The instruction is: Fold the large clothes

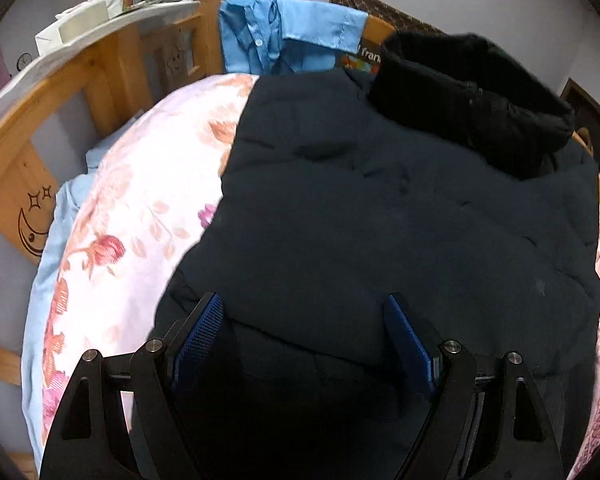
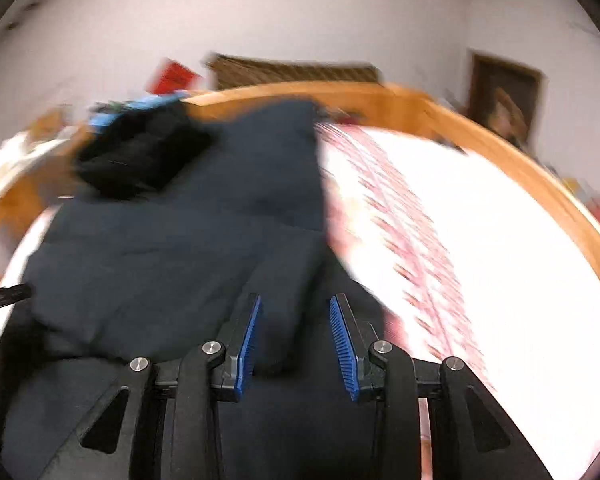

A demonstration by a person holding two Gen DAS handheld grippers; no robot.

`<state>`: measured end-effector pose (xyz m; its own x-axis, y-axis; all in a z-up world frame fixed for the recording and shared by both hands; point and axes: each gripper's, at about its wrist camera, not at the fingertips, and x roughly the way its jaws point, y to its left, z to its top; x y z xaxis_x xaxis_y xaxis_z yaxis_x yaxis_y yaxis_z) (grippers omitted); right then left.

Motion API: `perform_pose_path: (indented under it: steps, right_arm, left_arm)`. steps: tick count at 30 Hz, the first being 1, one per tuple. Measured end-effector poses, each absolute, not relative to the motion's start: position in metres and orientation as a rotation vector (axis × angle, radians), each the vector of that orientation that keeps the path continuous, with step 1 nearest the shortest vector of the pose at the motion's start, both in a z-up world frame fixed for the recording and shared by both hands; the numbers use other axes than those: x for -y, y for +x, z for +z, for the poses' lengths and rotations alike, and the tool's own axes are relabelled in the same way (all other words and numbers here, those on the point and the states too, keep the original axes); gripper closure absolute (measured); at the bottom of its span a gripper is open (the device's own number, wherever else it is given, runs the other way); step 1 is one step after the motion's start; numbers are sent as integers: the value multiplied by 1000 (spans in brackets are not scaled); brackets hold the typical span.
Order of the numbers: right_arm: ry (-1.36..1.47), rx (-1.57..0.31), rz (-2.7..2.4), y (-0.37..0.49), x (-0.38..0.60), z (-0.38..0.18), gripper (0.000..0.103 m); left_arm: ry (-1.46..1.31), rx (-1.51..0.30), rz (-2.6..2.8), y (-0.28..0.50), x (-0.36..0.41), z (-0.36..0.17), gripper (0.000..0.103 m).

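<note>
Jacket [image 1: 380,208] spread flat on bed [image 1: 132,216] for folding, collar far; left gripper [image 1: 304,332] spread above near hem, right gripper [image 2: 296,332] part-open around a sleeve fold.

Wooden-framed bed [image 1: 112,52], floral quilt [image 1: 140,208], dark padded jacket [image 1: 400,220] spread on it

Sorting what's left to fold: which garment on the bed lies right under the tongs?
The dark navy padded jacket, spread on the floral quilt. The black garment sits on its far end, and the blue shirt hangs over the wooden rail beyond.
</note>
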<state>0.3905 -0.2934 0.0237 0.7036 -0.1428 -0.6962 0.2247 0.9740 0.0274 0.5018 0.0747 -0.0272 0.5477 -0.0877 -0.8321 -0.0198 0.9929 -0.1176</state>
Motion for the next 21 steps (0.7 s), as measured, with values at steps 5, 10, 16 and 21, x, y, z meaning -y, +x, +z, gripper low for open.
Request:
perform_pose_path:
  steps: [5, 10, 16, 21]
  right_arm:
    - [11, -717, -36, 379, 264, 29, 70]
    - [-184, -776, 54, 409, 217, 1, 70]
    - [-102, -890, 55, 444, 222, -48, 70]
    - [-168, -847, 25, 440, 211, -65, 70]
  left_arm:
    - [-138, -893, -87, 493, -72, -17, 25]
    - [-37, -926, -75, 503, -52, -26, 25]
    - [32, -936, -54, 512, -46, -53, 13]
    - [2, -955, -39, 518, -54, -74, 2]
